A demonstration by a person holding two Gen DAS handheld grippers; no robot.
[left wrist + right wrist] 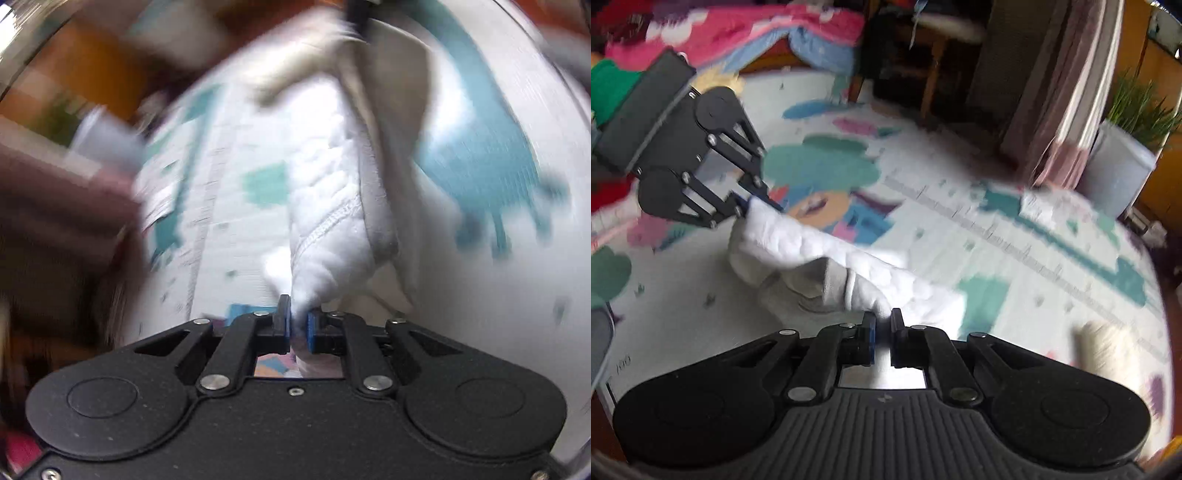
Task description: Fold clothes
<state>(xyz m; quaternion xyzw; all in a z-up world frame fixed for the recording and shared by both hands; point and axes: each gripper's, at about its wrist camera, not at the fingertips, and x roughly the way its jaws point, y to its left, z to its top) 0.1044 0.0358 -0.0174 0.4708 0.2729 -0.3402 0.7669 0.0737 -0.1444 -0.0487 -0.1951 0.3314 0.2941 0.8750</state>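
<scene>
A white quilted garment (827,254) with a grey lining hangs stretched between my two grippers above a patterned play mat (960,229). My left gripper (298,326) is shut on one end of the garment (332,206); it also shows in the right wrist view (744,206) at the left. My right gripper (882,325) is shut on the other end. In the left wrist view the right gripper (356,14) shows only as a dark blur at the top, holding the cloth's far end.
The mat (229,177) has teal and pink cartoon prints. A pile of pink, blue and green cloth (738,33) lies at the back left. A grey planter (1119,173) with a green plant, a curtain (1067,92) and wooden furniture (923,66) stand behind. A small white cloth (1104,343) lies at right.
</scene>
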